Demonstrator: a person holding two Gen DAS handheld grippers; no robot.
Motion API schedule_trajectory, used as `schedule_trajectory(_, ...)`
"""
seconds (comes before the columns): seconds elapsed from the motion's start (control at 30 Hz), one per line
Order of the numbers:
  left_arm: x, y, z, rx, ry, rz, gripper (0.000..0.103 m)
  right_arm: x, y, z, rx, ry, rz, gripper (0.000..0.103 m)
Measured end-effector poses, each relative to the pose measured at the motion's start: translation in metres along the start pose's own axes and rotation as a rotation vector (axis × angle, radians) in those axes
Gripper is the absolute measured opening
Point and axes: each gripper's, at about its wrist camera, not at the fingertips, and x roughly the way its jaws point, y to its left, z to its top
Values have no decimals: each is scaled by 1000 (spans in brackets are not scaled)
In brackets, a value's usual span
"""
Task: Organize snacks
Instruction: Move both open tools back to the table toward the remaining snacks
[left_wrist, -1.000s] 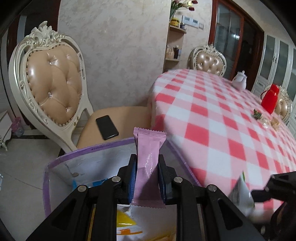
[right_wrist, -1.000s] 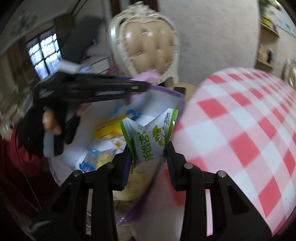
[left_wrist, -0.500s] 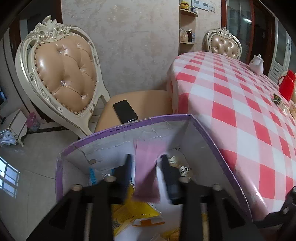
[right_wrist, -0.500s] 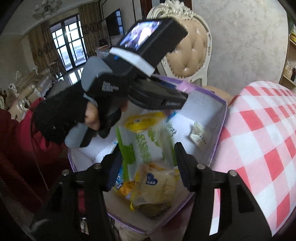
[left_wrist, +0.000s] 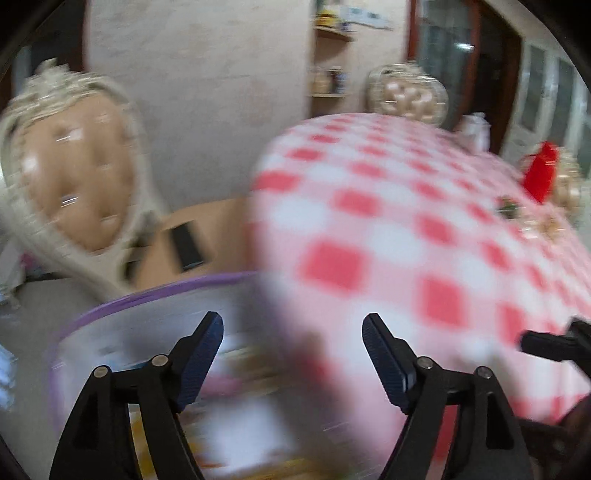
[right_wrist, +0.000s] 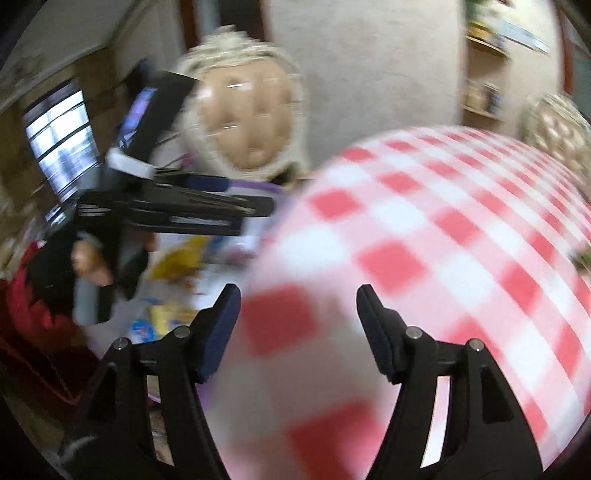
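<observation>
Both jaw pairs opening, nothing between: left gripper (left_wrist: 291, 341), right gripper (right_wrist: 297, 308). Snacks (right_wrist: 173, 258) lying inside purple-rimmed box (left_wrist: 155, 291) beside checked table (left_wrist: 406, 229). Further snacks on table: cannot tell.

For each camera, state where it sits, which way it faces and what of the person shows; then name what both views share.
Left wrist: sits on the left tool, looking forward and down past its opening, empty jaws at the box, chair and table; the right tool's tip shows at the right edge.
Right wrist: sits on the right tool, jaws opening and empty, facing the table; the left tool and the hand holding it show at left.
Shared: box, chair, table.
</observation>
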Motion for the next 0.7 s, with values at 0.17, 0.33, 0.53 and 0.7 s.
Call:
schedule_trajectory(0.17,29,-107,42,82,-61,-213,83,-44,-99,-16,232,-43,-279,68)
schedule_trajectory(0.33,83,-210,81,119,-7,-382,83,-91,-198,-45,501,-70,-451,68)
schedule_trajectory(0.53,141,-302,110,238,-13,-346,83,-114,-254,-73,750,-101,-531,68)
schedule_trajectory(0.7,178,-347,130,238,20,-374,83,-109,-249,-63,708,-80,-567,68)
